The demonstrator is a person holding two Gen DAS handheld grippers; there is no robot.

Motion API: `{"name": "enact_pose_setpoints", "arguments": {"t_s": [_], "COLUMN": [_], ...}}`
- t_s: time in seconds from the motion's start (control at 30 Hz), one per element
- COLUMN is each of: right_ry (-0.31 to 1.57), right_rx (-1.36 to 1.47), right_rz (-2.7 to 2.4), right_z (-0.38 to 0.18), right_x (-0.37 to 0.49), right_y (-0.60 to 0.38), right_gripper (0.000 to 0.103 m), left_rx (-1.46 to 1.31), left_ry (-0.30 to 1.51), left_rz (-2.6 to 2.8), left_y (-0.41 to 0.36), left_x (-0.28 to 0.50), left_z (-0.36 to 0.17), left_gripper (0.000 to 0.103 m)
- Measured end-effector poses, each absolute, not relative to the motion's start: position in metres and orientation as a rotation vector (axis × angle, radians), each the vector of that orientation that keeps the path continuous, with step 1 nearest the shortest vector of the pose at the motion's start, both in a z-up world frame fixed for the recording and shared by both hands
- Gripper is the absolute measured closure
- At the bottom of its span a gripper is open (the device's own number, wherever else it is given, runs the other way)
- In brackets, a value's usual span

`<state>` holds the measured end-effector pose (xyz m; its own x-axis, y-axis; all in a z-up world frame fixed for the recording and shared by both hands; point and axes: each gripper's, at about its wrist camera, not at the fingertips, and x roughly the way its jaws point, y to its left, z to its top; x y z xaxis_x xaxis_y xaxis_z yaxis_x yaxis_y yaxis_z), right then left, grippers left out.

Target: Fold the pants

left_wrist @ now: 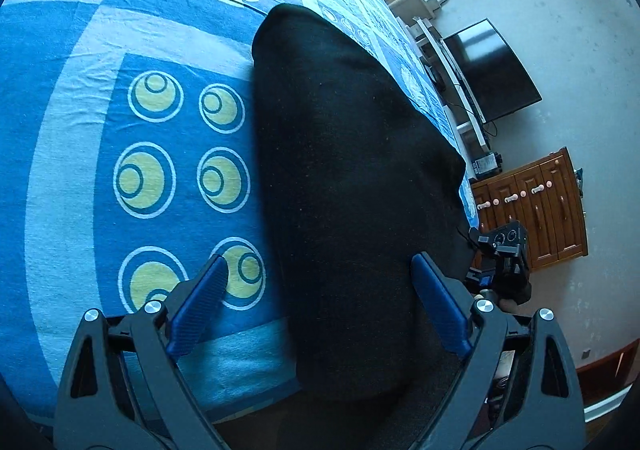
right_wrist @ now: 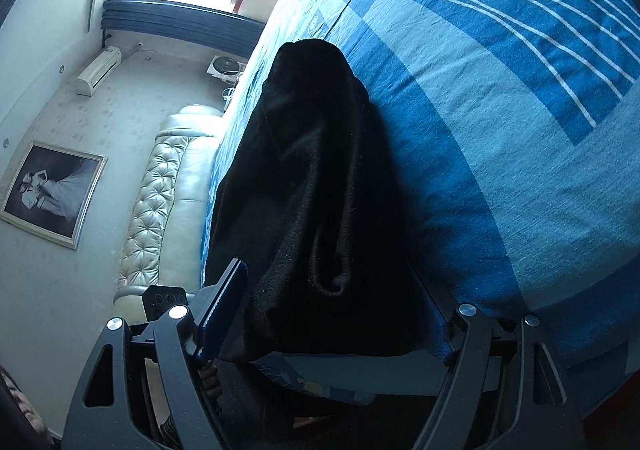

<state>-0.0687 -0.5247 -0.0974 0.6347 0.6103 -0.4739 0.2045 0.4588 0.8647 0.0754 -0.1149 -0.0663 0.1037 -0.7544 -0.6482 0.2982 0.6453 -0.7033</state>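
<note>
- Two grippers hover at the near end of the black pants [left_wrist: 344, 178], which lie lengthwise on the blue patterned bedsheet [left_wrist: 80, 130].
- Left gripper [left_wrist: 320, 286]: jaws apart, gripping nothing.
- Right gripper [right_wrist: 340, 306]: jaws apart, straddling the cloth's near end.

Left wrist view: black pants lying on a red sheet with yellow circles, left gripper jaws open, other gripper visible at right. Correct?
Not quite. The sheet is blue, not red, as the left wrist view shows. The rest holds: black pants on it, left gripper jaws open, right gripper visible at right.
</note>
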Motion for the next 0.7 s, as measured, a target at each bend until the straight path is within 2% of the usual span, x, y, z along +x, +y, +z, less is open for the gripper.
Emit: {"name": "enact_pose_setpoints", "arguments": {"t_s": [0.13, 0.2, 0.23, 0.27, 0.3, 0.37, 0.53, 0.7], "right_ry": [0.892, 0.896, 0.897, 0.902, 0.906, 0.905, 0.906, 0.926], "right_rx": [1.048, 1.033, 1.025, 1.018, 1.013, 1.005, 0.980, 0.938], "right_rz": [0.303, 0.296, 0.290, 0.281, 0.275, 0.274, 0.276, 0.317], "right_z": [-0.095, -0.095, -0.096, -0.097, -0.097, -0.097, -0.091, -0.084], "right_x": [-0.067, -0.066, -0.066, -0.065, -0.065, -0.064, -0.058, -0.046], "right_y": [-0.521, -0.519, -0.518, -0.518, -0.517, -0.517, -0.506, -0.484], "right_gripper": [0.026, 0.031, 0.033, 0.039, 0.044, 0.047, 0.048, 0.050], "left_rx": [-0.473, -0.472, -0.467, -0.459, -0.451, -0.433, -0.433, -0.395], "left_ry": [1.241, 1.244, 1.247, 1.262, 1.284, 1.291, 1.296, 1.276], "left_rz": [-0.832, -0.821, -0.819, -0.827, -0.827, -0.806, -0.799, -0.764], "left_y": [-0.126, -0.131, -0.134, -0.138, -0.142, -0.146, -0.143, -0.125], "left_x": [0.080, 0.082, 0.082, 0.083, 0.082, 0.082, 0.082, 0.081], "left_z": [-0.071, -0.072, -0.072, -0.073, -0.074, -0.074, -0.071, -0.066], "left_gripper": [0.011, 0.012, 0.024, 0.039, 0.045, 0.052, 0.060, 0.061]}}
